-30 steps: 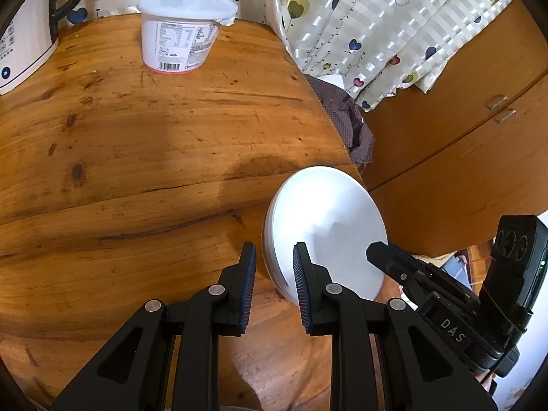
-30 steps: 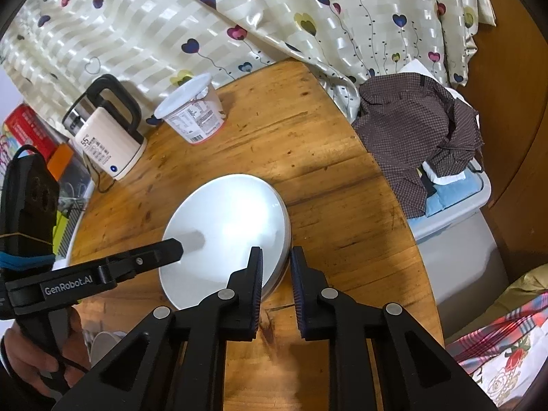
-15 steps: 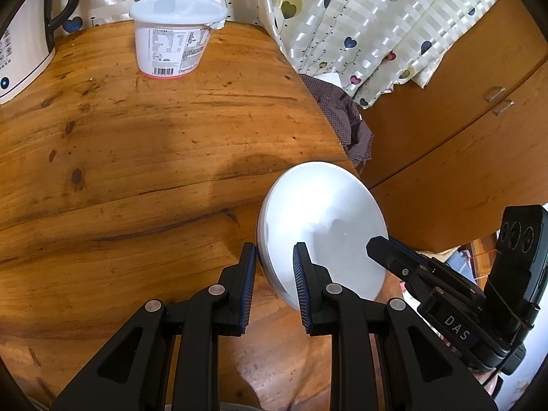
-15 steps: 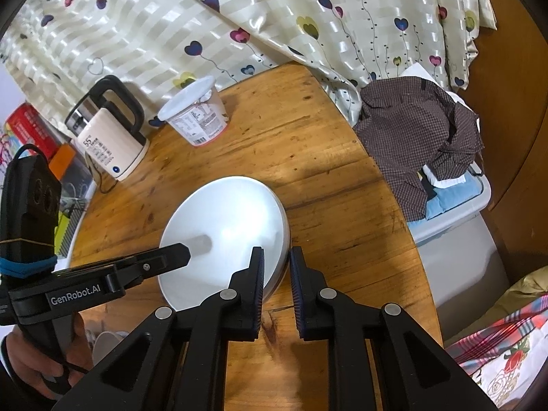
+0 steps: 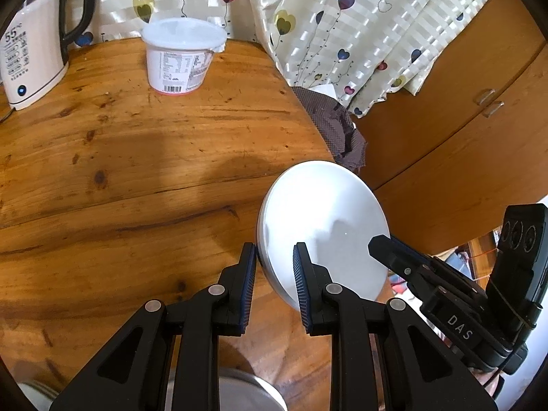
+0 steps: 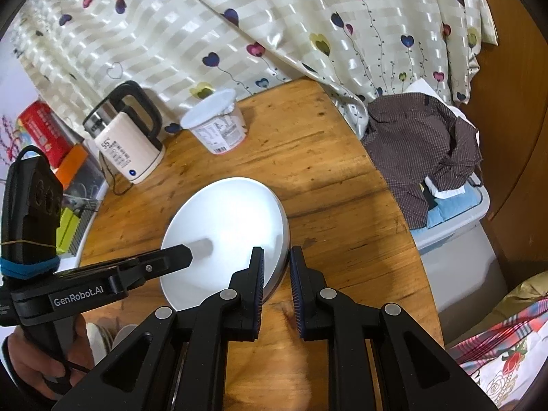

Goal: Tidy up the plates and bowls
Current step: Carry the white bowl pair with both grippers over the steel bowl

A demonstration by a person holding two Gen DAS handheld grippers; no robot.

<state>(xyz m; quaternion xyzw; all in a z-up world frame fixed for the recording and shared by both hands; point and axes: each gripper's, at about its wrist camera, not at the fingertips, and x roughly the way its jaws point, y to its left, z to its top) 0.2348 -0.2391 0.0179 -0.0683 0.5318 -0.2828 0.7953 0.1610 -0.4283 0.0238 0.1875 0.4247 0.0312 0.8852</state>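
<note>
A white deep plate (image 5: pixel 325 226) hangs tilted above the round wooden table (image 5: pixel 137 171), carried by both grippers at opposite rims. My left gripper (image 5: pixel 274 253) is shut on its near rim, one pad under the plate and one on its upper face. Across the plate, the right gripper's finger (image 5: pixel 383 245) lies on the far rim. In the right wrist view the same plate (image 6: pixel 226 229) fills the middle, and my right gripper (image 6: pixel 276 256) is shut on its right rim. The left gripper (image 6: pixel 178 257) reaches in from the left, held by a hand (image 6: pixel 27 359).
A white tub (image 5: pixel 181 58) with a foil lid and a white electric kettle (image 5: pixel 30 58) stand at the table's back, before a heart-print curtain (image 6: pixel 239 27). A checked shirt (image 6: pixel 421 150) lies on a plastic bin right of the table. A metal bowl (image 5: pixel 246 390) sits below my left gripper.
Both grippers have risen together with the plate between them. The table, tub and kettle now look farther off and more of the tabletop shows. Neither grip has changed.
</note>
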